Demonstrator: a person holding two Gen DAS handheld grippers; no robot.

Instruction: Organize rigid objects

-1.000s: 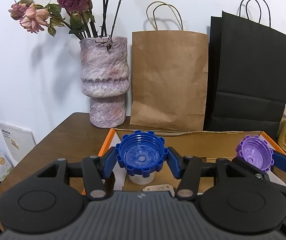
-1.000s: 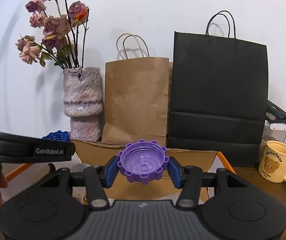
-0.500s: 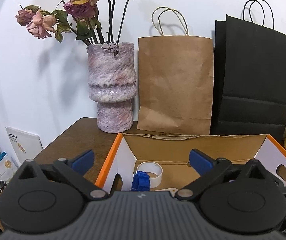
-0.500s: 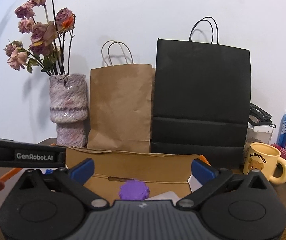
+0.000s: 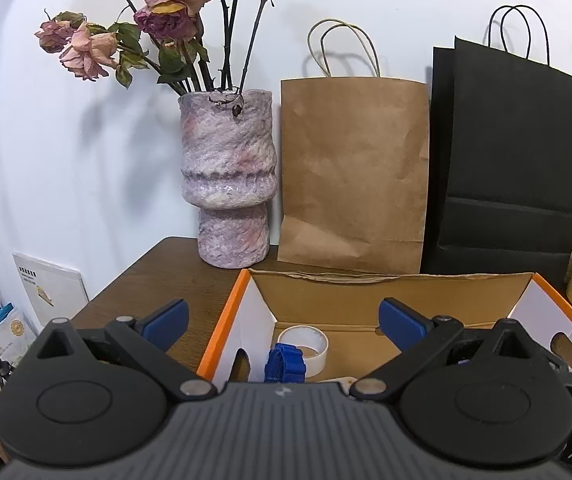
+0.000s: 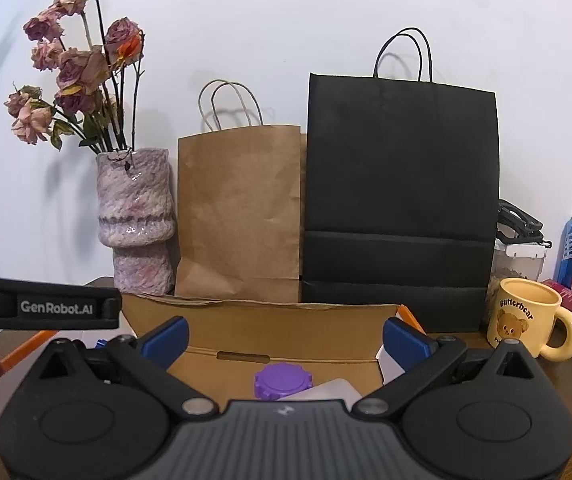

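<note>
While both claws stand spread wide with nothing between their pads, each has just been opening. Left gripper (image 5: 282, 316) — poised above the cardboard box (image 5: 222, 336); below it the blue cap (image 5: 285, 365) stands on edge on the box floor, touching the front of a white tape roll (image 5: 304, 344). Right gripper (image 6: 284, 334) — over the same box, the purple cap (image 6: 283, 380) lying flat on the floor beneath, a pale lid-like piece just beside it, partly hidden by the gripper body. Behind the box, left to right: mottled vase (image 5: 228, 178) of dried roses, brown paper bag (image 5: 354, 172), black paper bag (image 6: 402, 204). Yellow bear mug (image 6: 526, 322) stands at the box's right; cans and a container farther right.
</note>
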